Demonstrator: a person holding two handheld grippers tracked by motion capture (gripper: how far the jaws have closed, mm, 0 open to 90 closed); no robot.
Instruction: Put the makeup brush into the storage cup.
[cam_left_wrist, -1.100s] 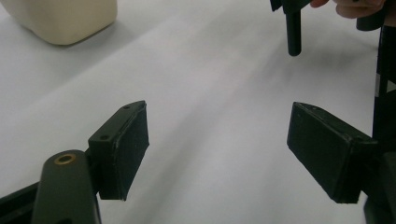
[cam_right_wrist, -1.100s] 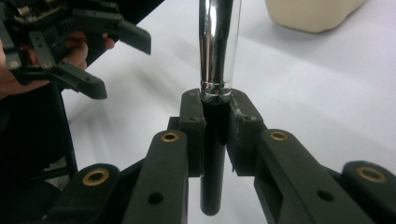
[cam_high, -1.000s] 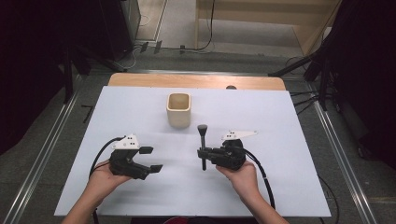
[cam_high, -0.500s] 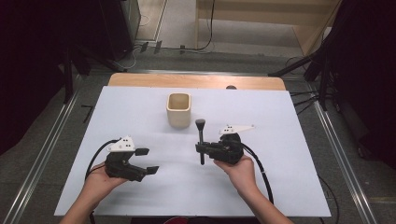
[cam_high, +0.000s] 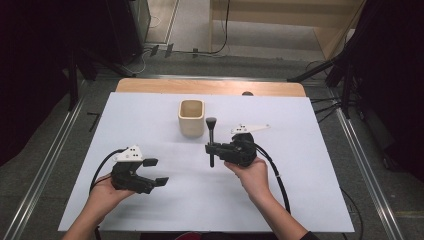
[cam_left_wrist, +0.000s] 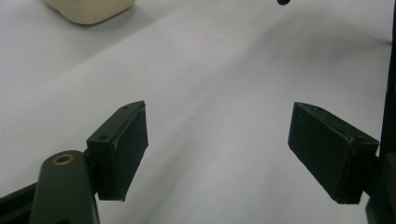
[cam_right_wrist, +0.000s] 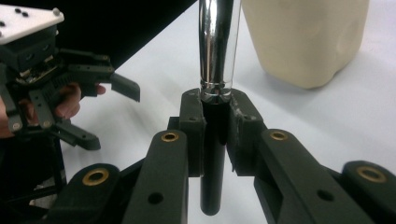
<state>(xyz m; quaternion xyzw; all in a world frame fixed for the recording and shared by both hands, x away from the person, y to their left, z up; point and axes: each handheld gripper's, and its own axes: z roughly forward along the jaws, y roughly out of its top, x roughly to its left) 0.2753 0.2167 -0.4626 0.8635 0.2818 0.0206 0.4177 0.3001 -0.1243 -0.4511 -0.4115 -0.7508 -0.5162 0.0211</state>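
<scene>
Right gripper (cam_high: 212, 149) clamped on makeup brush (cam_high: 211, 136), pads pinching the black handle just below the chrome ferrule; brush upright, bristle head on top, held above the white table (cam_high: 310, 165), just beside the cream cup (cam_high: 191, 118). Left gripper (cam_high: 156, 171) jaws spread wide, nothing between the pads, held low over the table, well apart from cup and brush.

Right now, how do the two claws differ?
The right claw is shut on the makeup brush, gripping its black handle; the left claw stands open with nothing between its pads. In the high view the right claw sits close to the cream cup, the left claw nearer the table's front edge. Both are black and hand-held.
</scene>
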